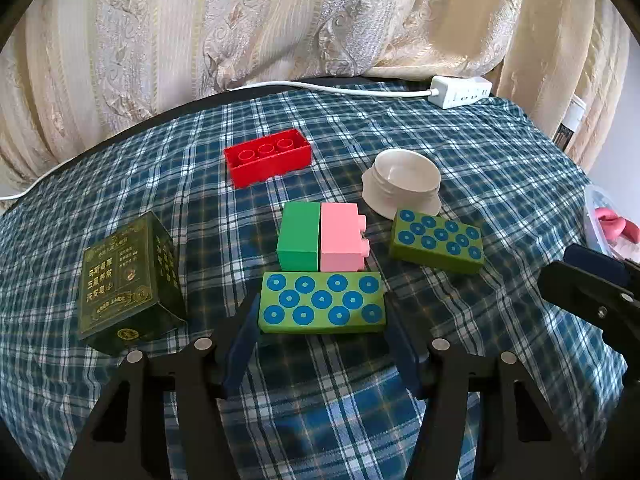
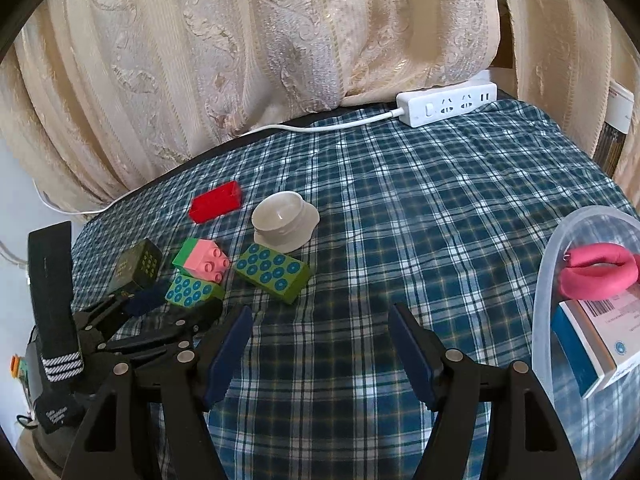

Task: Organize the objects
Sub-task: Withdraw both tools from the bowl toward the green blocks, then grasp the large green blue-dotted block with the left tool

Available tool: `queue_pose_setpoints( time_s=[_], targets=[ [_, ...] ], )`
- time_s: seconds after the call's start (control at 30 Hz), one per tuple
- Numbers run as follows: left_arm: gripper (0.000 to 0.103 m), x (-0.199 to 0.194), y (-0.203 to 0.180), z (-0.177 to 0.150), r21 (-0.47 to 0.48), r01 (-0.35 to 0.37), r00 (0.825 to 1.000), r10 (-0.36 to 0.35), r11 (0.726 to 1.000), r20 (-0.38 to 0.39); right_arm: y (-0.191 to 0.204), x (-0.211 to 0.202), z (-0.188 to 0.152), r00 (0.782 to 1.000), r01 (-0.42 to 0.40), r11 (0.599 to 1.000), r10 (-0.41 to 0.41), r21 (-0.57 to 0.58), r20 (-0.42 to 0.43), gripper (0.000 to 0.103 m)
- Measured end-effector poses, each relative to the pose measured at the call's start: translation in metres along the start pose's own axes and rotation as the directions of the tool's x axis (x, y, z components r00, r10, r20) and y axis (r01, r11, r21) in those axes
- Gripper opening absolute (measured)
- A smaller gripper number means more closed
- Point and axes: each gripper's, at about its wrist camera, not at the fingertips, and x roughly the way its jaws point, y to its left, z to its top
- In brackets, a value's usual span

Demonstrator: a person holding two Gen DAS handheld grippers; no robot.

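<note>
dark green box (image 1: 130, 280), gold Chinese print, unreadable

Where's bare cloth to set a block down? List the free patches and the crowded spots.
Free: the wide stretch between the bowl, the power strip and the tub, and the cloth under the right claw.
Crowded: around the left claw, where the near dotted block, green-pink brick, second dotted block and dark box cluster.

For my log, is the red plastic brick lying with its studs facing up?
No, the red plastic brick shows its hollow underside upward.

Red brick (image 1: 267, 157), blue-dotted green block (image 1: 322, 303), plaid cloth (image 1: 400, 128).
</note>
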Motion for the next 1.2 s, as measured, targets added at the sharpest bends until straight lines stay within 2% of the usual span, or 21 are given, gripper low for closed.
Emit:
queue_pose_setpoints(
  time_s=[0.2,0.43,0.8,1.2],
  targets=[
    [0.061,-0.007,0.007,-0.001,-0.026,-0.018,1.000,0.018,1.000,0.002,0.002,0.004,0.003,1.000,0.005,1.000,-0.005,0.004,-0.005,0.074],
    [0.061,-0.026,0.015,-0.004,-0.044,-0.089,0.996,0.089,0.995,0.013,0.015,0.015,0.008,1.000,0.003,1.000,-0.004,-0.022,-0.022,0.074],
    [0.061,-0.061,0.030,-0.016,-0.090,-0.082,0.994,0.088,0.993,0.068,0.034,0.042,0.012,0.997,0.022,0.999,-0.024,-0.024,-0.071,0.074],
    [0.061,-0.060,0.053,-0.024,-0.150,-0.072,0.996,0.080,0.986,0.047,0.045,0.061,0.018,0.995,0.055,0.998,-0.056,-0.014,-0.079,0.081]
  ],
)
